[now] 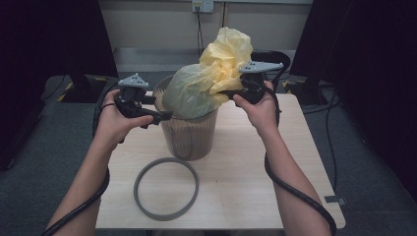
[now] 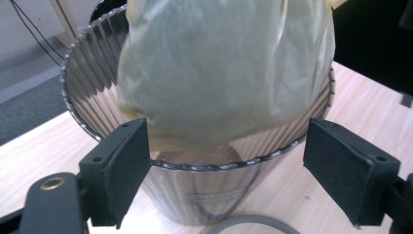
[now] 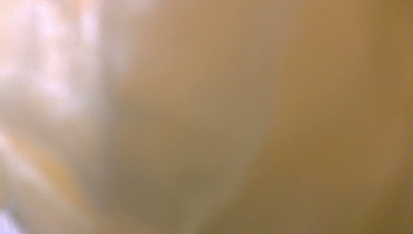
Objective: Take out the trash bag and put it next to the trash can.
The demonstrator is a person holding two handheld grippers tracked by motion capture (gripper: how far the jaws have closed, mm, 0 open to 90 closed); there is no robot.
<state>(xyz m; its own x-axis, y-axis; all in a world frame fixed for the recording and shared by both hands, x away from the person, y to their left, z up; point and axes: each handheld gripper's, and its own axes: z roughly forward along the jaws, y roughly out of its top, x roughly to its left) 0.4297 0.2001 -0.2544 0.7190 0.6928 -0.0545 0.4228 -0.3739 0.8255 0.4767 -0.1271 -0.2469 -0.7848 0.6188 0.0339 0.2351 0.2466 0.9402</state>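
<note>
I see a bin (image 1: 189,130) standing near the middle of the table (image 1: 236,196). A yellow bag (image 1: 211,81) is puffed up over the bin, with its bottom part down inside the rim and its top bunched high above.

My right gripper (image 1: 227,92) is clamped tight on the bag, on the bag's right side, up above the bin. Its own camera is pressed so close that all I get is blurry yellow bag (image 3: 204,117).

My left gripper (image 1: 167,115) is at the left side of the bin, right by the rim. Its jaws are wide apart and hold nothing. In the left gripper view, the near rim of the bin (image 2: 204,163) runs between the two jaws, and the bag (image 2: 224,73) hangs just behind.

A grey ring (image 1: 166,188) lies flat on the table, in front of the bin.
</note>
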